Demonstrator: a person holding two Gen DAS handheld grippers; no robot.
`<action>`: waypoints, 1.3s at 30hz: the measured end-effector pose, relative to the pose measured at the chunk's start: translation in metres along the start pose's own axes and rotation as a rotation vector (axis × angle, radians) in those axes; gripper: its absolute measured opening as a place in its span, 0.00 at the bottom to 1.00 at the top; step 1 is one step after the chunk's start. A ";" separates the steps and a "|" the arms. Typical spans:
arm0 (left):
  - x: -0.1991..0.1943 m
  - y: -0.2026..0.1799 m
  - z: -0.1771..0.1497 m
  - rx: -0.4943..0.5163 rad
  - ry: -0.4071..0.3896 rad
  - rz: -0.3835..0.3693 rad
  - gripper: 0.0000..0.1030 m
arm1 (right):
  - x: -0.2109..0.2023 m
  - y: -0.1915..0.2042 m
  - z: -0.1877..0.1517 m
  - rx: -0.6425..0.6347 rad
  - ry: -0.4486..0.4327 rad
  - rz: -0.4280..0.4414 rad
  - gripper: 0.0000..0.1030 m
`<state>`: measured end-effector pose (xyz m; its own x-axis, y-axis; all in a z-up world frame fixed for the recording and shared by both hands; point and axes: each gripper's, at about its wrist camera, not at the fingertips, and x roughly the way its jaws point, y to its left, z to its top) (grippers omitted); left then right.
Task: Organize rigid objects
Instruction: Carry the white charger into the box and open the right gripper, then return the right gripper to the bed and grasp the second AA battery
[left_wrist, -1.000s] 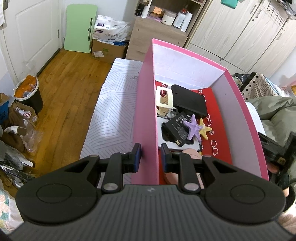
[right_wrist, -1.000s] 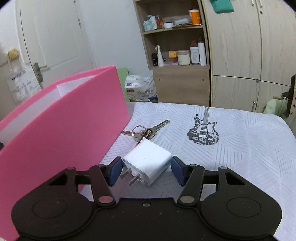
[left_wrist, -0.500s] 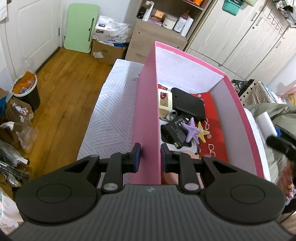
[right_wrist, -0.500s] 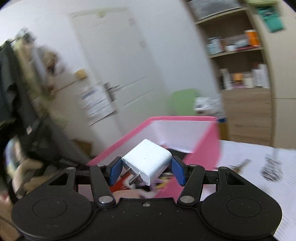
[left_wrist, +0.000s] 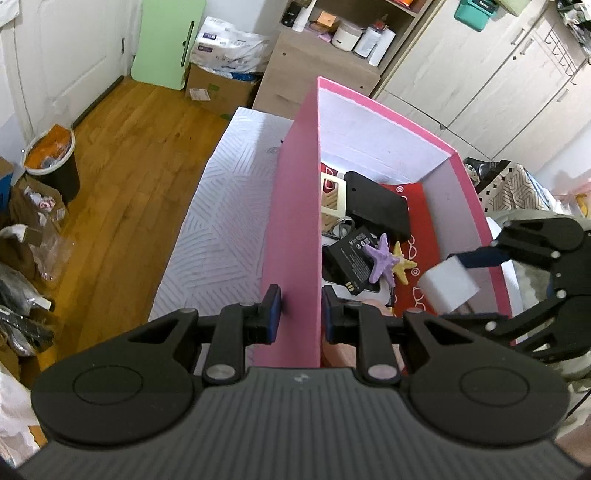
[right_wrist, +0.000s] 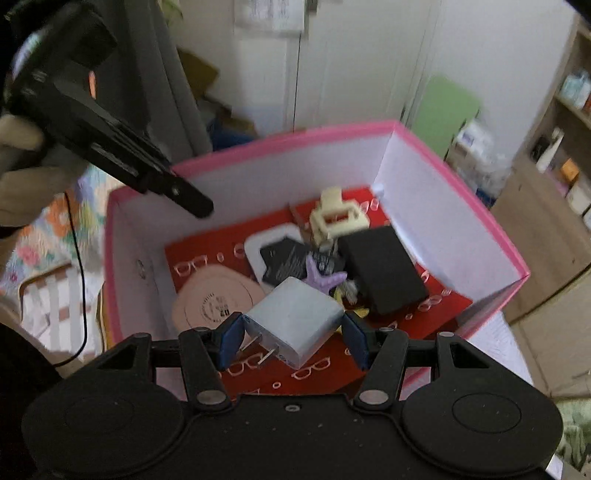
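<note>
My left gripper (left_wrist: 297, 313) is shut on the near side wall of the pink box (left_wrist: 295, 206). My right gripper (right_wrist: 293, 338) is shut on a white charger plug (right_wrist: 295, 319) and holds it above the box's red floor (right_wrist: 332, 369); it also shows in the left wrist view (left_wrist: 448, 284) over the box's right wall. Inside the box lie a black case (left_wrist: 378, 206), a black battery (left_wrist: 351, 260), a purple starfish (left_wrist: 382, 256), a yellow starfish (left_wrist: 402, 264), a cream frame (left_wrist: 330, 197) and a pink round object (right_wrist: 214, 299).
The box stands on a white patterned bedspread (left_wrist: 221, 206). A wooden floor (left_wrist: 122, 155) with a bin (left_wrist: 51, 162) and clutter lies to the left. A shelf unit (left_wrist: 325, 62) and wardrobe doors (left_wrist: 491, 81) stand behind.
My right gripper lifted the charger off the bedspread, swung it left and now holds it over the inside of the pink box. The left gripper stays clamped on the box wall.
</note>
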<state>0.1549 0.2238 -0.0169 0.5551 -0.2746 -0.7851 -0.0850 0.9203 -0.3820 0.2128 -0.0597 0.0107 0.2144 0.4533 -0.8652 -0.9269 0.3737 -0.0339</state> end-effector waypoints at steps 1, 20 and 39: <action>0.000 -0.001 0.001 -0.001 0.007 0.004 0.20 | 0.005 -0.001 0.003 0.001 0.038 0.011 0.62; -0.001 -0.009 0.013 0.004 0.086 0.028 0.20 | 0.044 -0.008 0.011 0.040 0.287 0.153 0.64; 0.018 -0.042 0.024 0.154 0.154 0.217 0.19 | -0.059 -0.056 -0.154 0.712 -0.620 -0.324 0.73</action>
<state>0.1884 0.1864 -0.0034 0.4050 -0.0955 -0.9093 -0.0549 0.9902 -0.1285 0.2047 -0.2315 -0.0135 0.7356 0.5101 -0.4458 -0.4381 0.8601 0.2613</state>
